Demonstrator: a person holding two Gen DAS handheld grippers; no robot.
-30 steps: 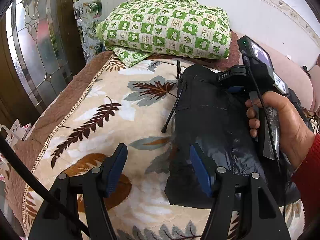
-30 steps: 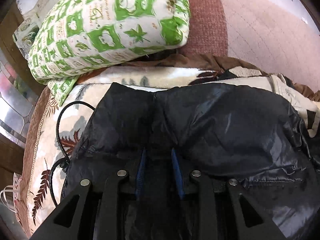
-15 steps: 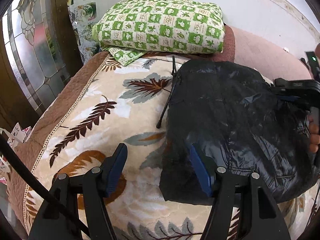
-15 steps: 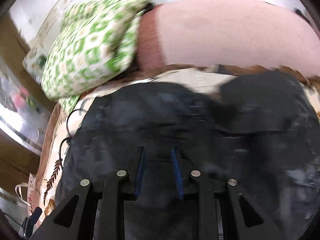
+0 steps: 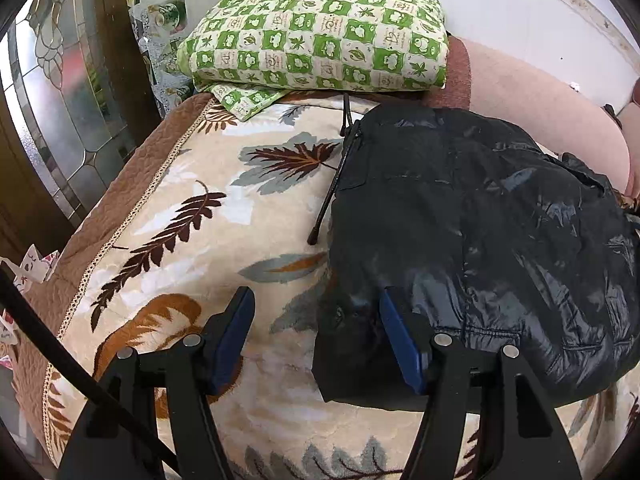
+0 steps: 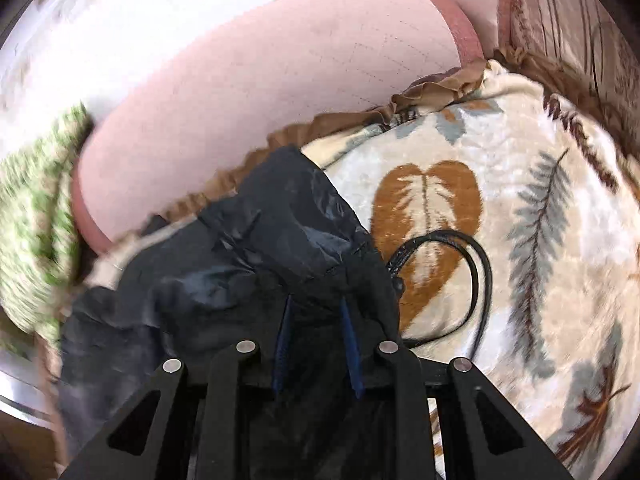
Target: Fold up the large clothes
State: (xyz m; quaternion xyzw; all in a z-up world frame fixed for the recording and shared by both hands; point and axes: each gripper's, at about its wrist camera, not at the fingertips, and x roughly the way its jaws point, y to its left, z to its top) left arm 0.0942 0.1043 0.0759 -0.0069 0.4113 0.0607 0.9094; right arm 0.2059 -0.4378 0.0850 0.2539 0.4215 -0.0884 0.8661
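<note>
1. Resting on the leaf-print blanket [image 5: 168, 216], the black jacket [image 5: 460, 216] lies folded.
2. Your left gripper [image 5: 316, 332] stands wide, holding nothing.
3. Your right gripper [image 6: 316, 344] pinches jacket cloth, jaws narrow.

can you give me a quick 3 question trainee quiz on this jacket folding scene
1. True or false: the left gripper has its blue pads clamped shut on the shiny black padded jacket.
2. What lies at the head of the bed, beyond the beige leaf-print blanket?
A. a red towel
B. a folded green-and-white checked quilt
C. a cardboard box
3. Fill in: the right gripper has a fold of the ____ between its pads.

Key
1. False: its jaws stand apart, with only the jacket's near corner between them.
2. B
3. Jacket: dark fabric fills the narrow gap between the pads and drapes away from them.
</note>
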